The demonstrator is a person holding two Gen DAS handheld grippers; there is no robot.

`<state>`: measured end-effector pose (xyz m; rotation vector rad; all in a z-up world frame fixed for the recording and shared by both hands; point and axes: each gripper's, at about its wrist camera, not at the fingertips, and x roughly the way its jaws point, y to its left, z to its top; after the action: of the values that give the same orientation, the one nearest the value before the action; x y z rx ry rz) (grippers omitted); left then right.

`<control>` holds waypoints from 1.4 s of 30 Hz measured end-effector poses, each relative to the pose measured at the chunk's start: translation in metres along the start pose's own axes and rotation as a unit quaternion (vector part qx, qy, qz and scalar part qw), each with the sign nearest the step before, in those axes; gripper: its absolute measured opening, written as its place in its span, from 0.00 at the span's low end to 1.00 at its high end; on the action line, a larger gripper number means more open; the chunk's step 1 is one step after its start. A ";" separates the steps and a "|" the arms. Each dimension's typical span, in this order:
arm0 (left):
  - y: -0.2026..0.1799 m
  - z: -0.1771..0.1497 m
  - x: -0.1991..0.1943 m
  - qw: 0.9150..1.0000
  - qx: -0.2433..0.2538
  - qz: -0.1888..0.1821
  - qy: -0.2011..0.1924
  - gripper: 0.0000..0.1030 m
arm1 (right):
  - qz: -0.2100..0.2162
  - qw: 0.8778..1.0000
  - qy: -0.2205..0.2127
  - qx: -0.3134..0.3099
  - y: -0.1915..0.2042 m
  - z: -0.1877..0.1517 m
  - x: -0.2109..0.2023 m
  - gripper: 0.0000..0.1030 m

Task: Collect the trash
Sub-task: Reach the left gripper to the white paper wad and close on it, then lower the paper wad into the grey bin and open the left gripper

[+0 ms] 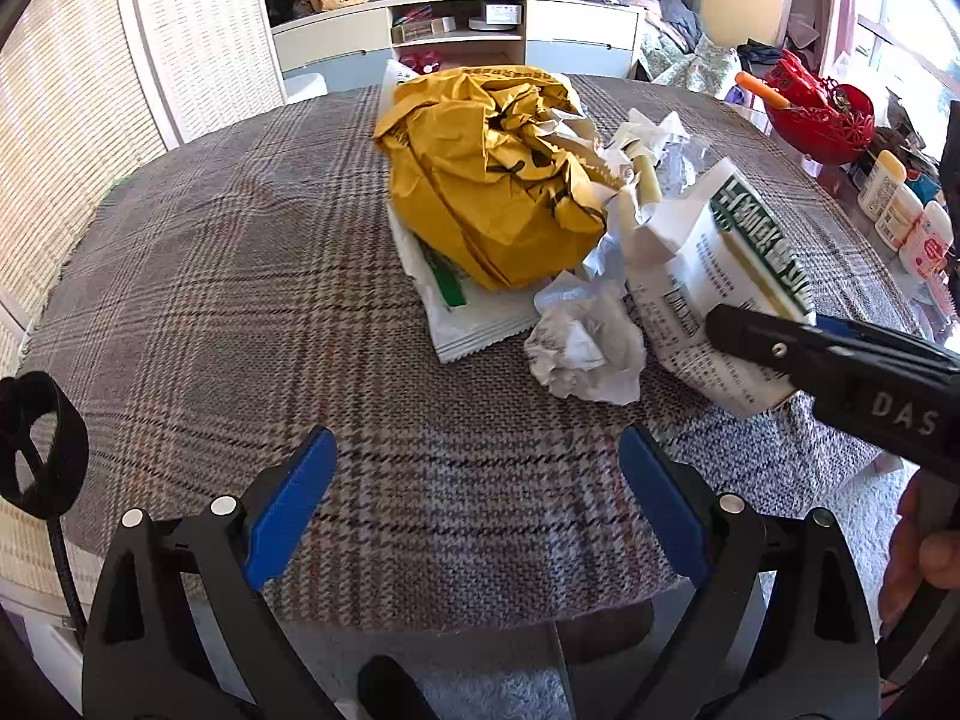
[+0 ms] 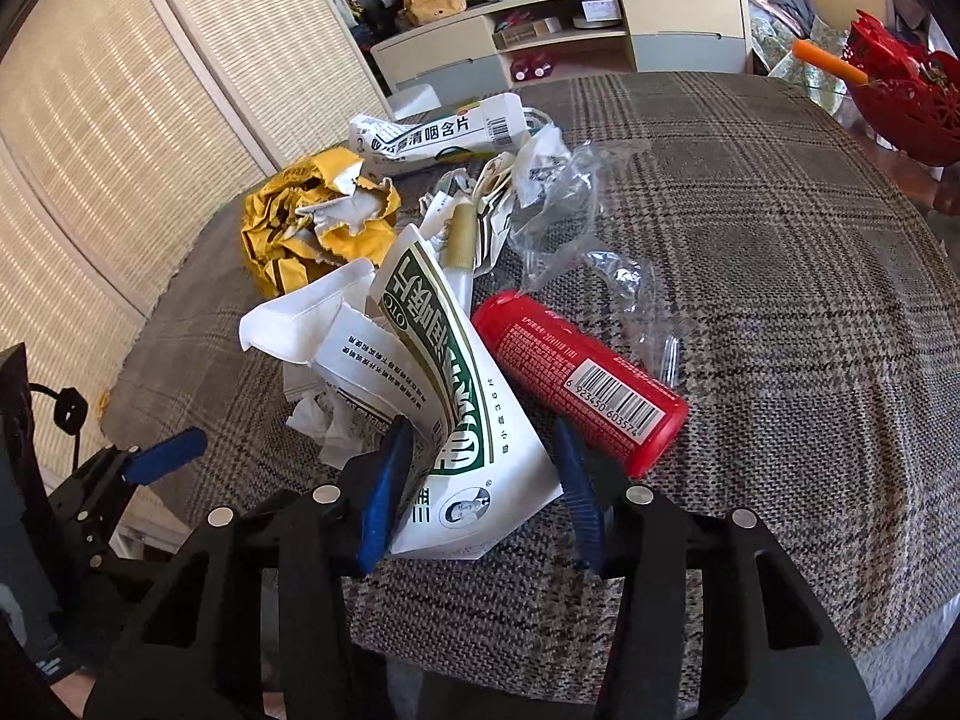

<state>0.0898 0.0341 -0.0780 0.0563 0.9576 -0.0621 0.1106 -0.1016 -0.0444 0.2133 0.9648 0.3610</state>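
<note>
Right now your right claw (image 2: 480,480) sits low over the near edge of the desk (image 2: 780,240), with the white-and-green paper packet (image 2: 456,396) standing between its blue pads (image 2: 384,486). The left-side pad touches the packet's curled edge; the other pad stands clear of it, so the jaws are partway in and not yet clamped. No earlier view to compare.

Your left claw (image 1: 477,483) hovers above the near edge of the plaid-covered desk, jaws spread wide, nothing between them but cloth.

Trash lies in a loose heap toward the middle of the desk:
- crumpled yellow wrapper (image 1: 486,174), on the far-left side of the heap, resting on a flat white sachet (image 1: 474,312)
- crumpled white paper (image 1: 585,348), just beside the packet, toward the near edge
- red tube (image 2: 582,378) with a barcode, lying on its side just right of the packet, close to the right claw's outer pad
- clear plastic film (image 2: 558,210), behind the red tube
- white box with green print (image 2: 444,132), toward the far edge

Off the desk's far right corner sits a red basket (image 1: 822,114). Part of your hand (image 1: 918,552) shows at the right edge of the left wrist view, gripping the right tool's handle.
</note>
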 end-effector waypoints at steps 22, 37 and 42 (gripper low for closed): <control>-0.027 0.016 0.020 0.999 0.013 -0.038 -0.009 0.25 | -0.026 0.999 -0.031 0.005 -0.026 -0.009 -0.046 0.47; -0.054 -0.062 -0.060 0.996 -0.005 -0.072 -0.045 0.23 | -0.012 0.998 -0.060 -0.015 -0.035 -0.076 -0.110 0.47; -0.069 -0.094 -0.067 0.995 -0.008 -0.090 -0.043 0.23 | -0.023 0.997 -0.067 -0.020 -0.035 -0.102 -0.120 0.47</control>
<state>-0.0301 -0.0254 -0.0787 -0.0477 0.8749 -0.2220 -0.0296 -0.1792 -0.0212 0.1764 0.8276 0.3191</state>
